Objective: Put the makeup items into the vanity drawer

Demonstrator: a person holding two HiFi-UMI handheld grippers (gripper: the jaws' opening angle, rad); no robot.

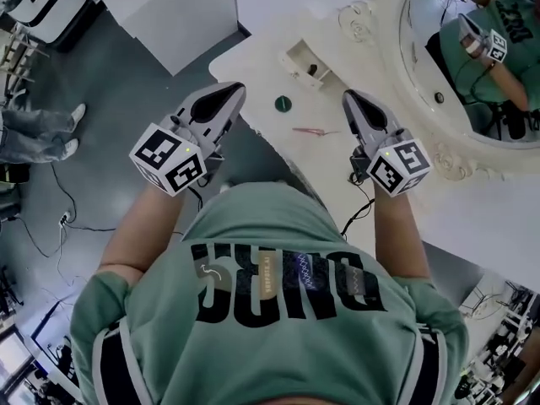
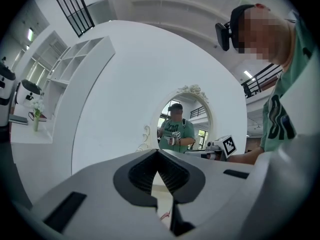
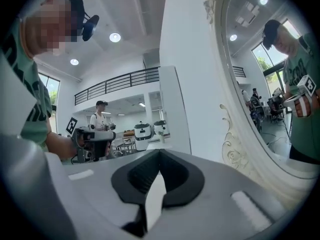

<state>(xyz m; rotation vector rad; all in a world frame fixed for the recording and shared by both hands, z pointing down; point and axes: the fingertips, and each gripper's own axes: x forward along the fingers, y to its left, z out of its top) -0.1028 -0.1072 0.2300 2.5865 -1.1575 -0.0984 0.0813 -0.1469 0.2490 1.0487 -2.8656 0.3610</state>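
Note:
In the head view a small round dark-green makeup item and a thin pink stick lie on the white vanity top. Behind them stands a small white open compartment with something dark inside. My left gripper hovers just left of the vanity's edge, its jaws together and empty. My right gripper hangs over the vanity to the right of the pink stick, also shut with nothing in it. In the left gripper view, the gap below the left gripper's closed tips shows a bit of pink. The right gripper points along the mirror.
An oval mirror with an ornate white frame fills the right of the vanity. Clear glass pieces stand near the back. A white cabinet is at the far left, and a person's legs and cables are on the grey floor.

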